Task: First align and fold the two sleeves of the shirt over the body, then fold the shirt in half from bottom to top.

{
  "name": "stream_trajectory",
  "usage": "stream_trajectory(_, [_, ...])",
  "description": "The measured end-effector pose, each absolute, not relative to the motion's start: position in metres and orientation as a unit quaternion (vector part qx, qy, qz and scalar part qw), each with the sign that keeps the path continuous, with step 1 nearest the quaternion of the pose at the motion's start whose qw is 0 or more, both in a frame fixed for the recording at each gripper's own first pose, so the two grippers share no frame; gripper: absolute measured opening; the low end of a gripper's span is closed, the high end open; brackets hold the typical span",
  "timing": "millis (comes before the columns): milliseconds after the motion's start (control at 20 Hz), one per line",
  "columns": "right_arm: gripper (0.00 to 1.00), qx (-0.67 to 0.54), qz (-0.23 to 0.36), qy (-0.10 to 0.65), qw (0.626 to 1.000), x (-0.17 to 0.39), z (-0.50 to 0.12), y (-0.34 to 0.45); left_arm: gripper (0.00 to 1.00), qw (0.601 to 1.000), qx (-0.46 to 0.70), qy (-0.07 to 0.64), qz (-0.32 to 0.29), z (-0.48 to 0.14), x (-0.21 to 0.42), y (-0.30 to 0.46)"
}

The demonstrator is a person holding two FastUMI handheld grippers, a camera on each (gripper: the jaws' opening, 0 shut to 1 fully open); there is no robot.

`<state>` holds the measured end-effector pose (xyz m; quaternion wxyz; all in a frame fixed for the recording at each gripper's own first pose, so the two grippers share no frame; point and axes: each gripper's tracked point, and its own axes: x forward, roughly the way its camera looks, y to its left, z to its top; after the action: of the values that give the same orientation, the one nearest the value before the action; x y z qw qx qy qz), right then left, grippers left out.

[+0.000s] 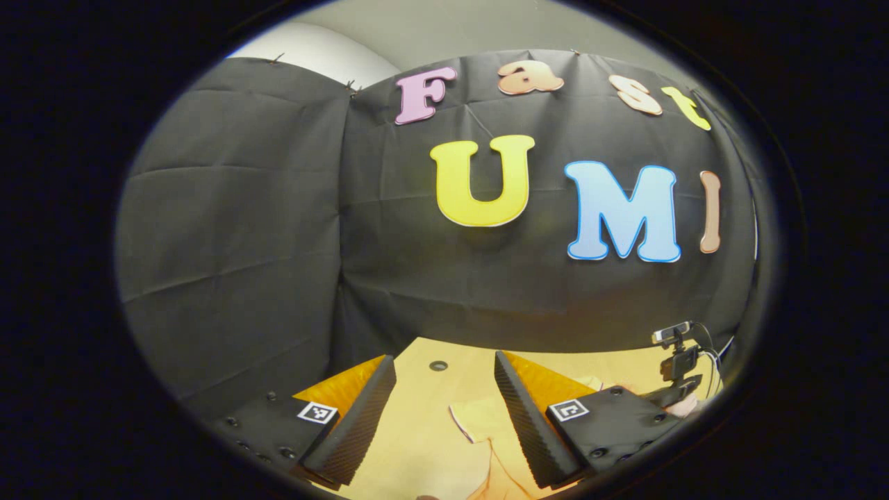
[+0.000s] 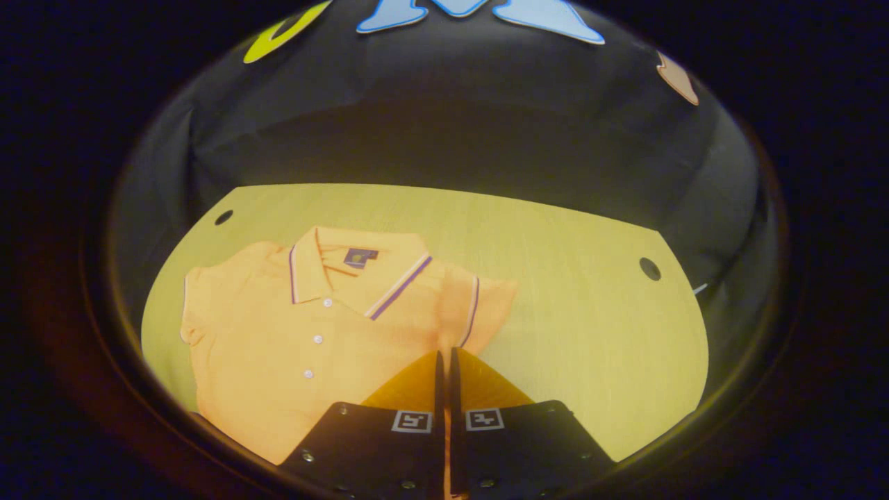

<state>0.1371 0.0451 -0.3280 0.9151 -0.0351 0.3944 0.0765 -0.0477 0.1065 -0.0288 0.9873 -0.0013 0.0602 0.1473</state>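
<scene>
**Right fingers together at the shirt's sleeve, left fingers apart above the bench**

While my right gripper [image 2: 444,354] sits low over the bench [image 2: 590,292], its two fingers stand together with only a thin slit between them, their tips at the lower edge of the shirt's sleeve [image 2: 486,305]. Whether cloth is pinched between them I cannot tell, since the tips cover that spot.

The orange polo shirt [image 2: 292,340] lies flat, front up, on the bench's left half as the right gripper view shows it. Its collar [image 2: 361,271], striped along the edge, points toward the far edge and the black wall cloth [image 2: 444,132]. A row of small white buttons [image 2: 318,339] runs down from the collar. One short sleeve spreads toward the left edge; the other, with a dark stripe at its cuff, lies just beyond my right fingertips. The shirt's hem is hidden under my gripper's body. Round holes [image 2: 650,268] mark the bench near its far corners.

My left gripper [image 1: 444,378] is held higher and looks mostly at the wall cloth. Its fingers are wide apart and hold nothing. Between them I see bench surface, a hole [image 1: 438,365] near the far edge, and a pale bit of shirt cloth [image 1: 479,423] lying below. At the bench's right side in that view stands a small camera on a mount [image 1: 677,351] with cables.
</scene>
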Motion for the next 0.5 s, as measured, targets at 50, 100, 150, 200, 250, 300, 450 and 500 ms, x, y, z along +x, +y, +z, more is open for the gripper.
stream_trajectory(50, [0.03,-0.040,0.085,0.396,0.913,0.134,-0.330,0.053,0.93,0.987,-0.001,0.060,0.148,-0.029,-0.049,0.109])
stream_trajectory(100, [0.03,-0.045,0.096,0.400,0.910,0.132,-0.333,0.062,0.95,0.987,0.000,0.060,0.149,-0.029,-0.052,0.111])
stream_trajectory(150, [0.03,-0.050,0.106,0.404,0.907,0.127,-0.336,0.069,0.95,0.987,0.001,0.060,0.150,-0.029,-0.053,0.113])
stream_trajectory(200, [0.03,-0.055,0.113,0.411,0.903,0.124,-0.339,0.075,0.95,0.987,0.002,0.061,0.152,-0.028,-0.054,0.115])
stream_trajectory(250, [0.05,-0.054,0.123,0.420,0.897,0.119,-0.344,0.083,0.95,0.986,0.003,0.062,0.154,-0.029,-0.056,0.118])
stream_trajectory(300, [0.07,-0.047,0.135,0.429,0.892,0.115,-0.346,0.092,0.95,0.986,0.003,0.062,0.155,-0.030,-0.057,0.121])
stream_trajectory(450, [0.29,-0.035,0.143,0.437,0.887,0.110,-0.347,0.102,0.95,0.986,0.002,0.063,0.157,-0.030,-0.059,0.127])
stream_trajectory(500, [0.29,-0.036,0.139,0.432,0.891,0.111,-0.343,0.103,0.93,0.986,0.002,0.065,0.156,-0.032,-0.060,0.127])
